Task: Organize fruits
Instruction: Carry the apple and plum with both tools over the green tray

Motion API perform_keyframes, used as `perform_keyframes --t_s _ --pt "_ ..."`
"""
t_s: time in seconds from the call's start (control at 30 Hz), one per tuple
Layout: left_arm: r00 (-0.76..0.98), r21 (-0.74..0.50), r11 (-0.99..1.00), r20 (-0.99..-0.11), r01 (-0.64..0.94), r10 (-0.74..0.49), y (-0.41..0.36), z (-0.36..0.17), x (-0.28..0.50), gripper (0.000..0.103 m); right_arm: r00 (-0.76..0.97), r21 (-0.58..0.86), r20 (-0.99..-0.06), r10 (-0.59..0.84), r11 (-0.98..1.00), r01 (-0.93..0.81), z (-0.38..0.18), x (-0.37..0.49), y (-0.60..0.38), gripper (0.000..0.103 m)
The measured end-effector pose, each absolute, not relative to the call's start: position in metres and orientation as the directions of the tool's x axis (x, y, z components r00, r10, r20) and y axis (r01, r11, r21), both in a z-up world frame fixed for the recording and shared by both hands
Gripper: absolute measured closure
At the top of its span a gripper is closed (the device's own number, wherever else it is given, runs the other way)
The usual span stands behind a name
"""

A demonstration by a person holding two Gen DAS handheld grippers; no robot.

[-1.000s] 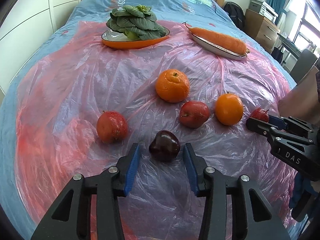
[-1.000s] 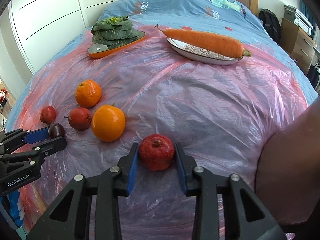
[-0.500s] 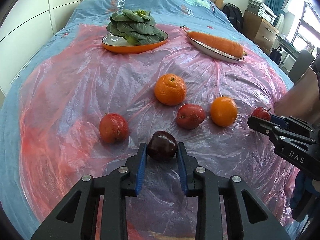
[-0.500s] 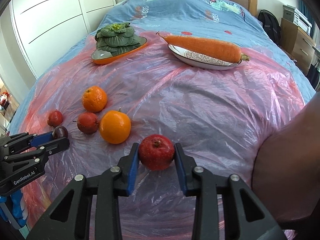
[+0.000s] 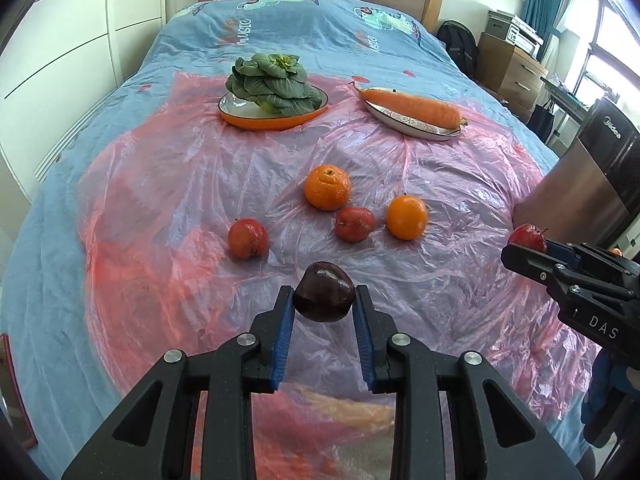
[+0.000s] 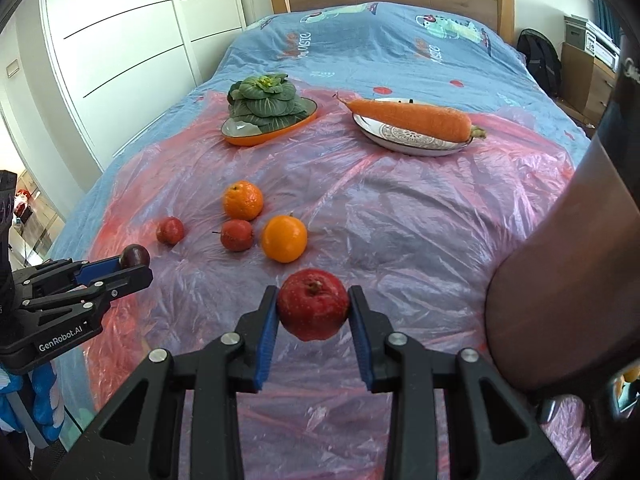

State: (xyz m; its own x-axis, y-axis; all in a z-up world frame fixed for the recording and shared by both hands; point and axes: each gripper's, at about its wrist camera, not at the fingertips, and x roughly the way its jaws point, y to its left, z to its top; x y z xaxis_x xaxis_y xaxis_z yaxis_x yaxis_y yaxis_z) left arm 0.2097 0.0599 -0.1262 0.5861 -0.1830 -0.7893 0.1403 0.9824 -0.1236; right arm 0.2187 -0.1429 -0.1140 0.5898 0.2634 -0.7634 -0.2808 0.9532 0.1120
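Bed under pink plastic (image 5: 460,184): left gripper (image 5: 323,312) clamped on plum (image 5: 324,297), right gripper (image 6: 313,314) on apple (image 6: 313,304), both lifted; next, carry to a grouping spot.

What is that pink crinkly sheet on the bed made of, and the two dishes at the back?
The pink sheet looks like thin plastic film: translucent, glossy, finely wrinkled. The orange dish and the patterned white dish look like glazed ceramic, smooth and shiny, though enamel or melamine cannot be ruled out.
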Motion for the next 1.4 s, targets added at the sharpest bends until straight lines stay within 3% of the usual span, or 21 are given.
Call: perform_keyframes --t_s 0.73,1.4 --pt "0.569 -0.183 0.951 -0.767 0.25 -0.297 0.01 -0.075 0.075 0.078 0.626 0.108 -0.745 0.23 0.968 -0.227 -0.068 0.066 -0.19 0.082" --pt "0.515 -0.17 0.859 -0.738 0.484 -0.436 -0.124 -0.022 0.023 0.078 0.708 0.11 -0.699 0.101 0.993 -0.033 -0.043 -0.005 -0.314 0.082"
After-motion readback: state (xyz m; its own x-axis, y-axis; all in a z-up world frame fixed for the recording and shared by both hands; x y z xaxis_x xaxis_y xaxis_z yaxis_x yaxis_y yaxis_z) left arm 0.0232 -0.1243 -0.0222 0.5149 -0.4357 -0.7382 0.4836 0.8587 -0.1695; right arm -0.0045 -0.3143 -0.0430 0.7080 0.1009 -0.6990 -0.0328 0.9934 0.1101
